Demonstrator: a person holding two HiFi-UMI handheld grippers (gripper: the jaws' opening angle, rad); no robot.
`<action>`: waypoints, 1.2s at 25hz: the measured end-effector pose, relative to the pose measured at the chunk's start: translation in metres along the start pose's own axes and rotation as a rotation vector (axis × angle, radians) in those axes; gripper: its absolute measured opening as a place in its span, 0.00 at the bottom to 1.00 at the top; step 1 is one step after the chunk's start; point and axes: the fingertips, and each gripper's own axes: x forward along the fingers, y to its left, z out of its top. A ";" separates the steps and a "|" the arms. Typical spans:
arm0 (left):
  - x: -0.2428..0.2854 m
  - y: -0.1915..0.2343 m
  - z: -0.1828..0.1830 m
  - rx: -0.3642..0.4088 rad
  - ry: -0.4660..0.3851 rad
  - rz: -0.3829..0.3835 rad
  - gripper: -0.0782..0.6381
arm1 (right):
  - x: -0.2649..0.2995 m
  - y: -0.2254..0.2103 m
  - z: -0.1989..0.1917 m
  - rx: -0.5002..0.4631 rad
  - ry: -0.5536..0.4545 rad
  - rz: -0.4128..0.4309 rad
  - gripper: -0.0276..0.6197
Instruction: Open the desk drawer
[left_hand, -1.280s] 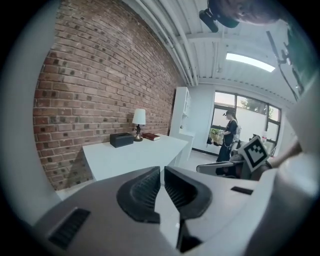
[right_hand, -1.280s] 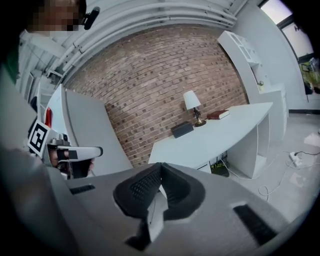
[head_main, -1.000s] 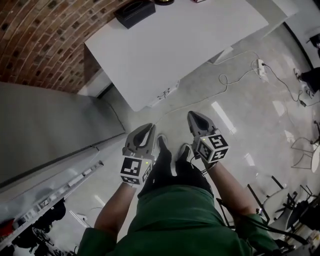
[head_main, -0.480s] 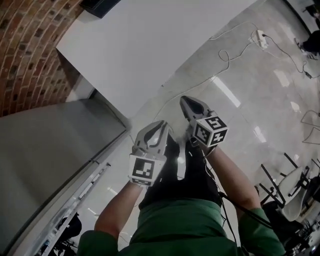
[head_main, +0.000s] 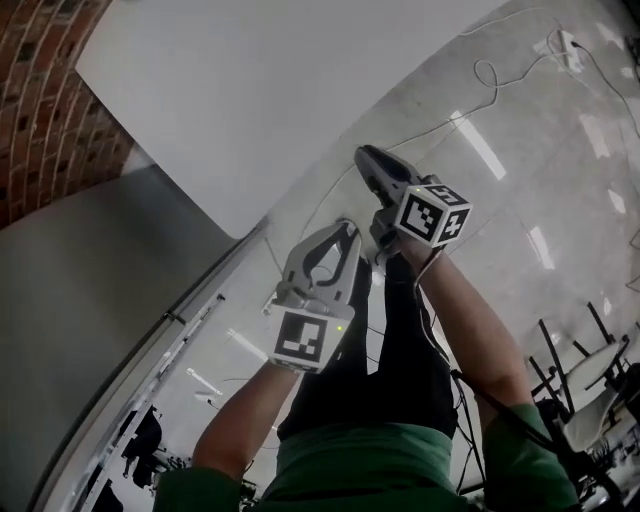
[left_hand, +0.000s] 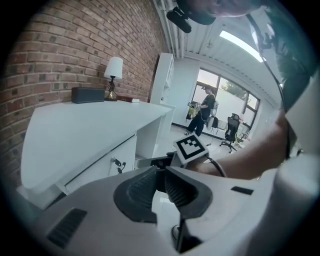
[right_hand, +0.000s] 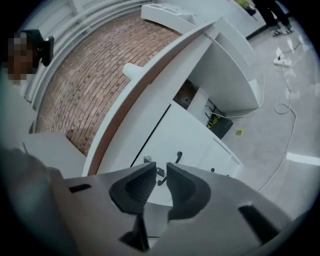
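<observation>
**A:** Item one, the drawer. Where is it?

**B:** Drawer (right_hand: 192, 132): white front, closed, set under the front edge of the desk (head_main: 300, 90). It has a dark handle (right_hand: 178, 157) on its face.

**A:** Item two, the right gripper?

**B:** Right gripper (right_hand: 161, 167): the jaws stand partway apart and are opening, with nothing between them. The handle shows through the gap but is well apart and untouched. The gap is probably being made to fit round that handle.

**A:** Item three, the left gripper?

**B:** Left gripper (left_hand: 161, 170): the jaws are only a narrow slit apart and empty. It is held low, just beside the right one, and looks like a spare rather than the working claw.

**A:** Status?

**B:** This looks like the approach stage. The pull has not yet begun.
</observation>
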 end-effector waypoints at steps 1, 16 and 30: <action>0.005 0.001 -0.004 -0.013 0.004 -0.003 0.14 | 0.009 -0.006 -0.002 0.024 0.000 0.016 0.14; 0.017 0.035 -0.060 -0.164 0.025 0.027 0.14 | 0.094 -0.032 -0.019 0.264 -0.043 0.232 0.25; 0.004 0.044 -0.079 -0.264 0.037 0.108 0.14 | 0.094 -0.040 -0.020 0.441 -0.108 0.263 0.07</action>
